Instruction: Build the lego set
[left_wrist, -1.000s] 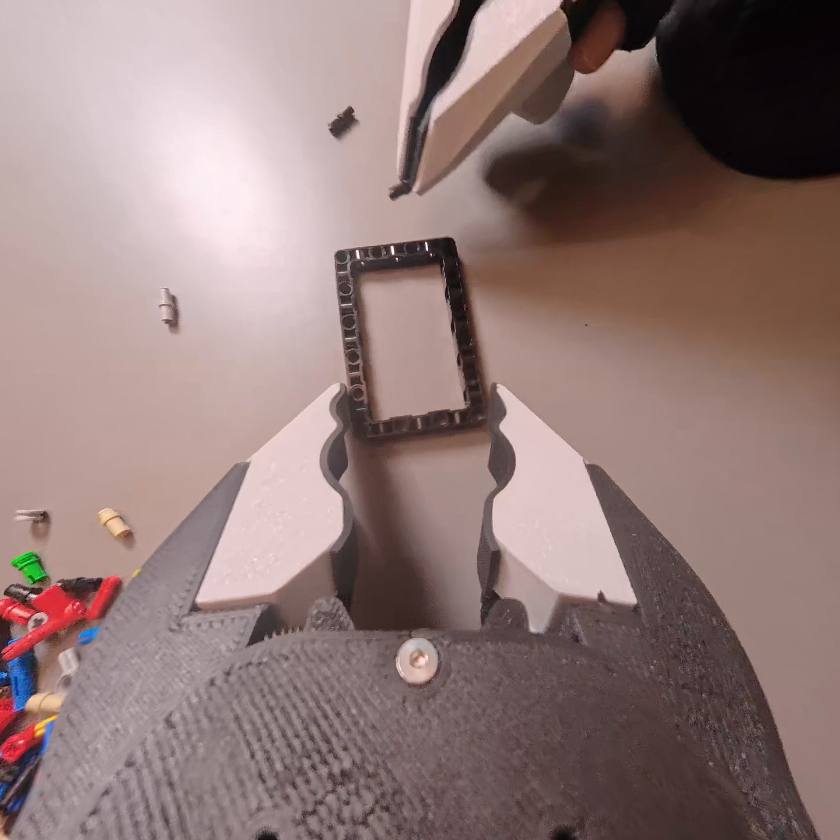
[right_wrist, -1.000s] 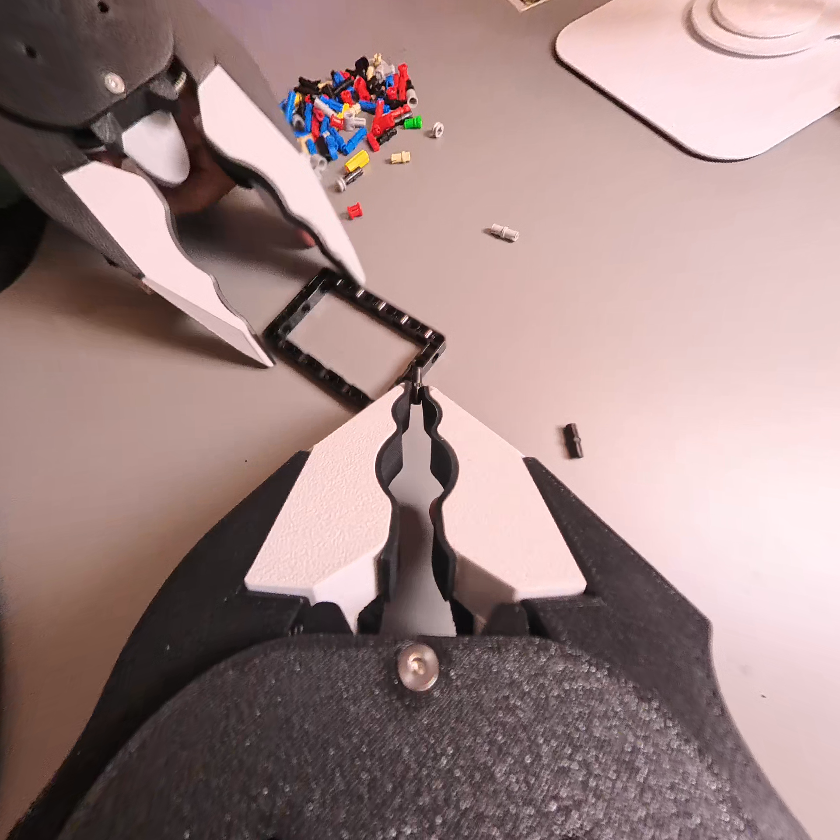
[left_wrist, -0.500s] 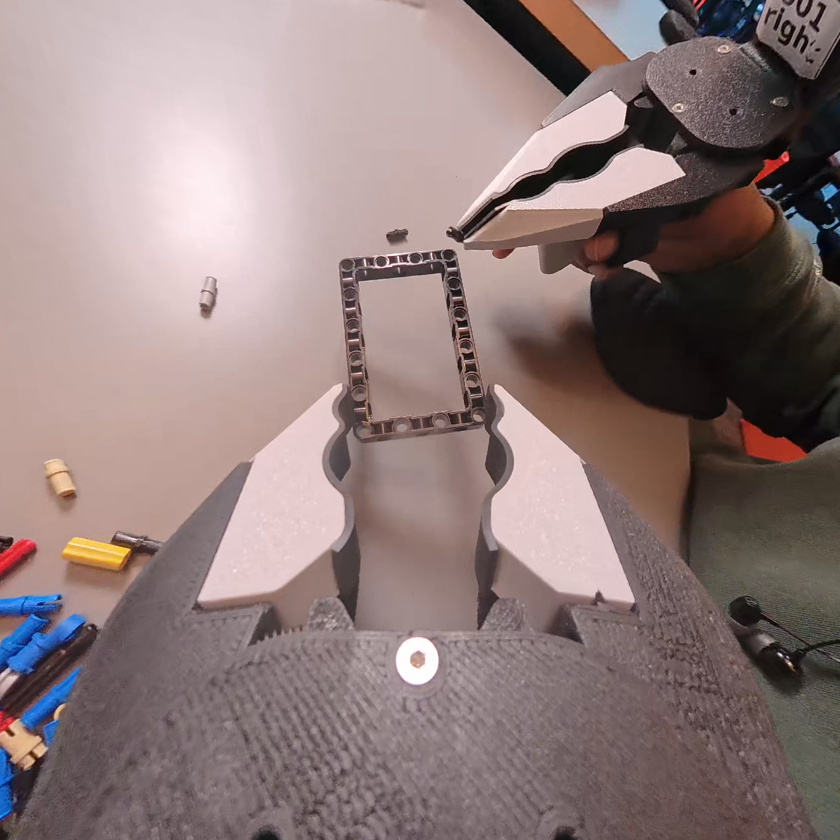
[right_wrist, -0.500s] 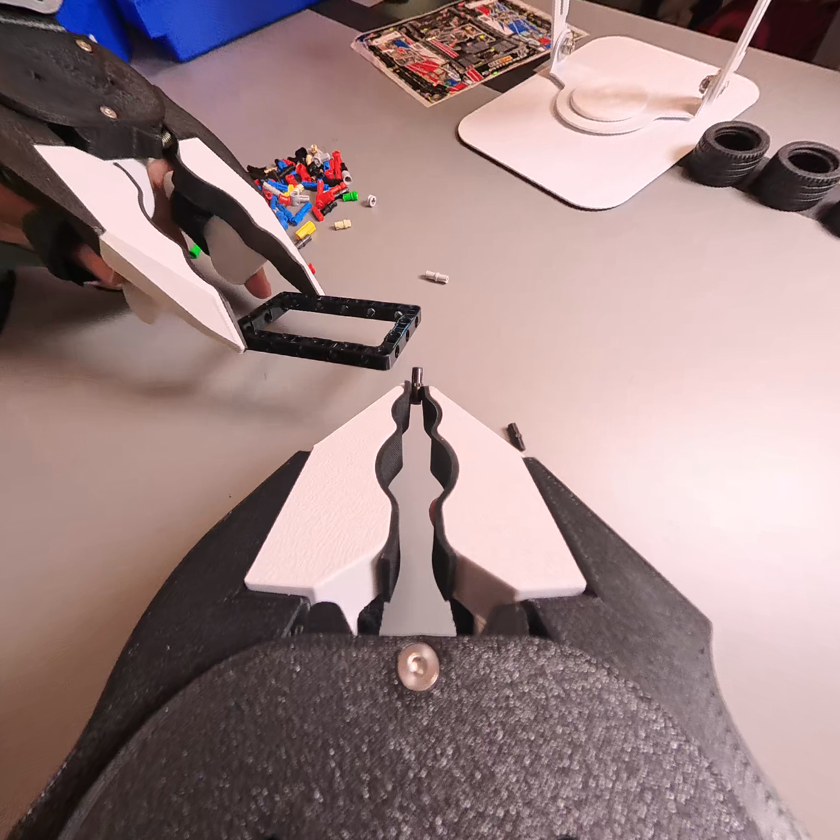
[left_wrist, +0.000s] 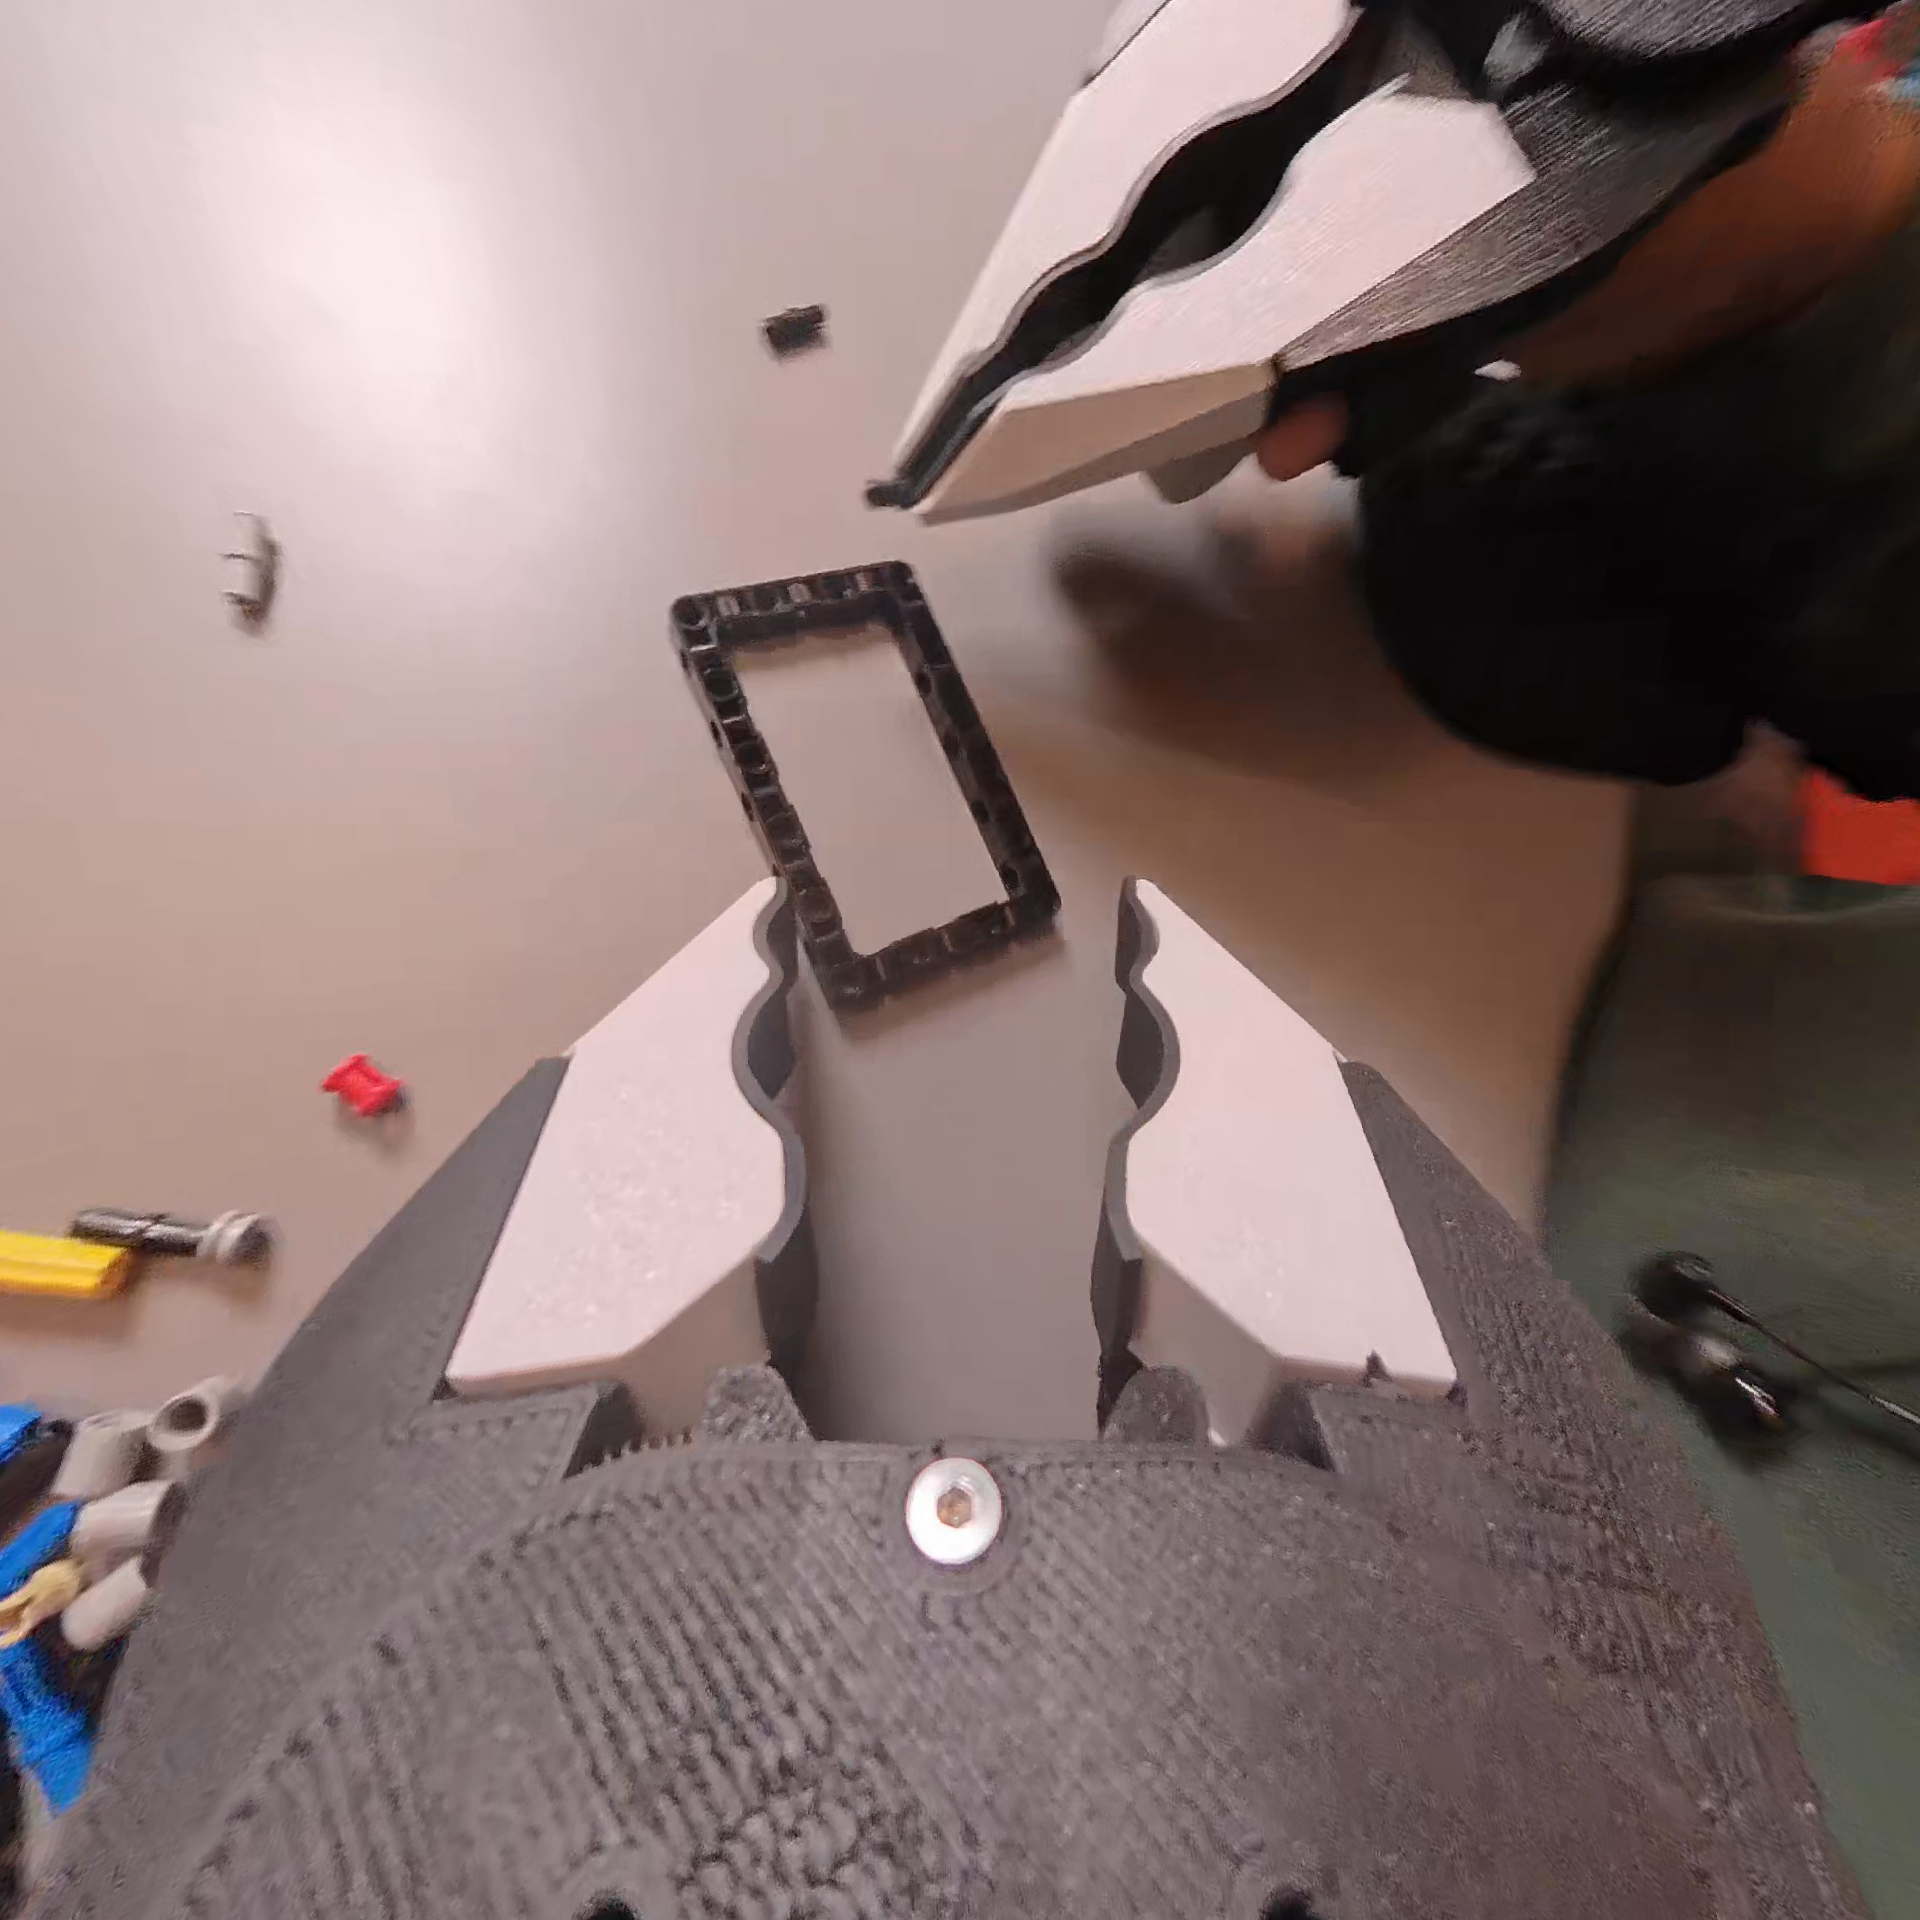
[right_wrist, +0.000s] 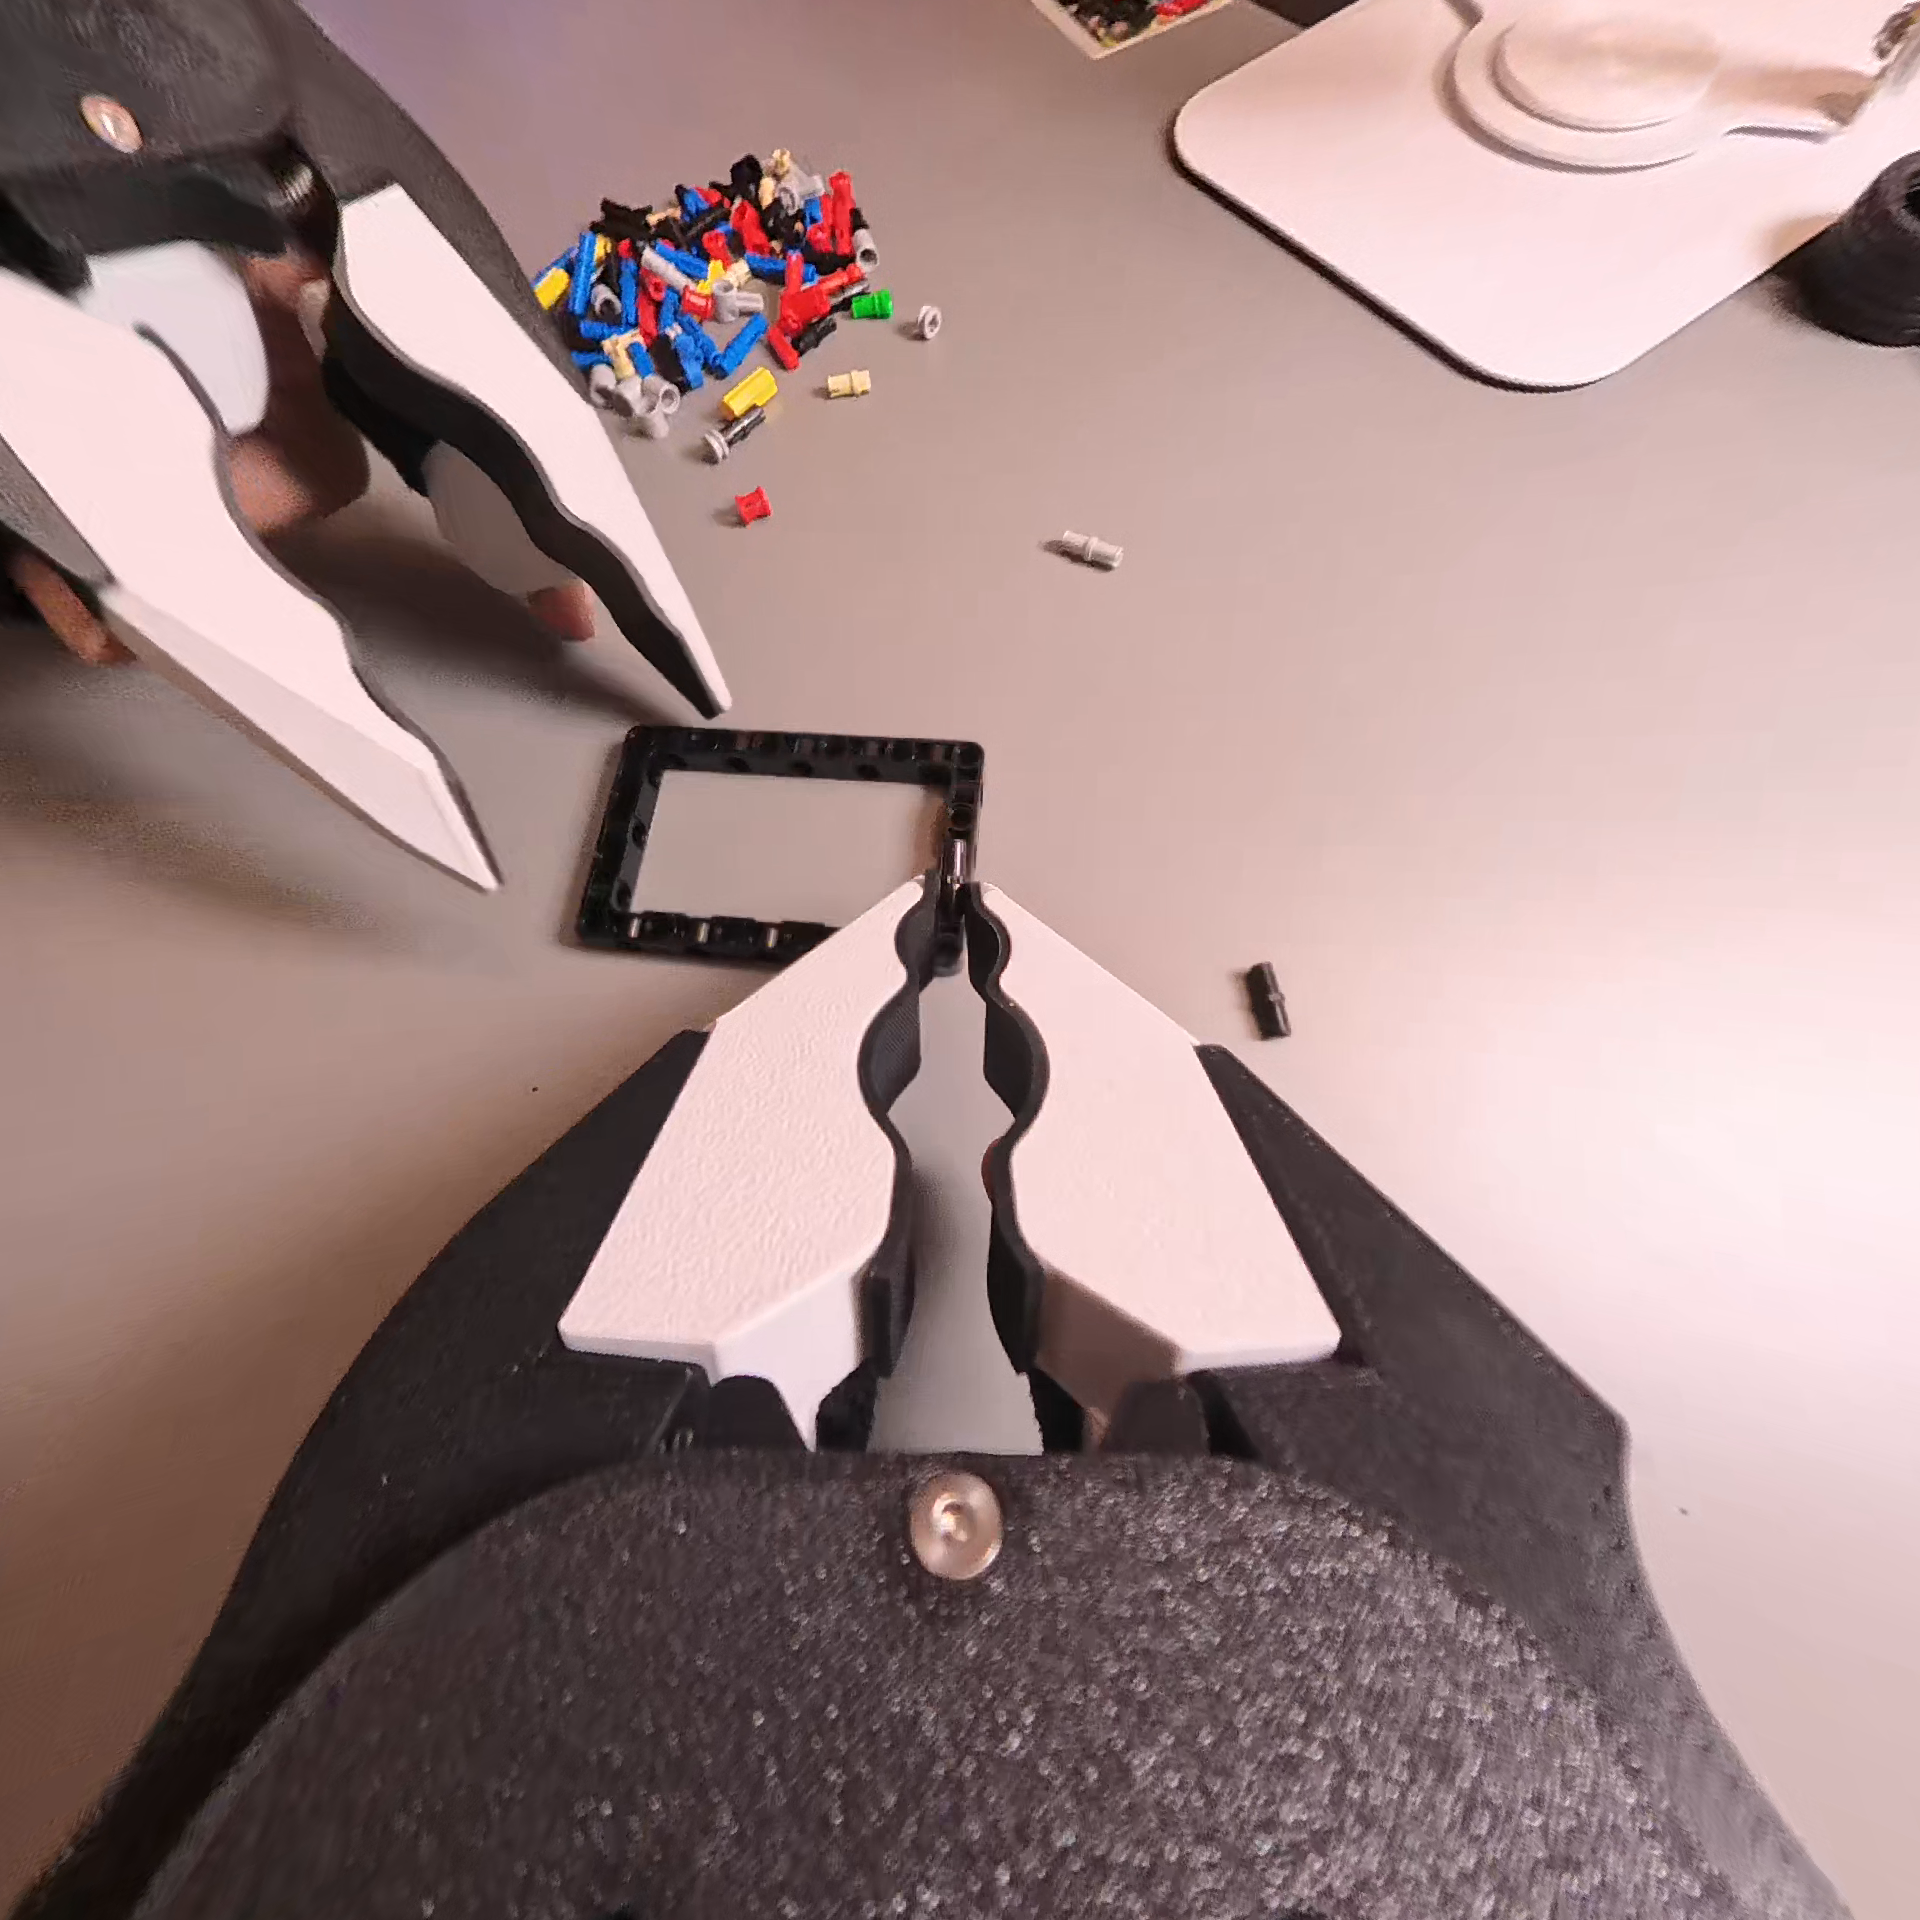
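Now right gripper (right_wrist: 948, 891) pinches black pin (right_wrist: 954, 862) (over black frame (right_wrist: 790, 750)).

Fingers (right_wrist: 748, 1195): white, wavy black inner pads
Gripper body (right_wrist: 935, 1714): black textured print, silver screw (right_wrist: 954, 1527)
Hand (left_wrist: 1558, 582): black fingerless glove

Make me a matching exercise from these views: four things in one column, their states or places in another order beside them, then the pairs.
1. left gripper
2. right gripper
3. black rectangular frame
4. red bush

A. lying flat on the table, held by nothing
B. shut on a small black pin
C. open
D. loose between the parts pile and the frame

Pairs: 1-C, 2-B, 3-A, 4-D
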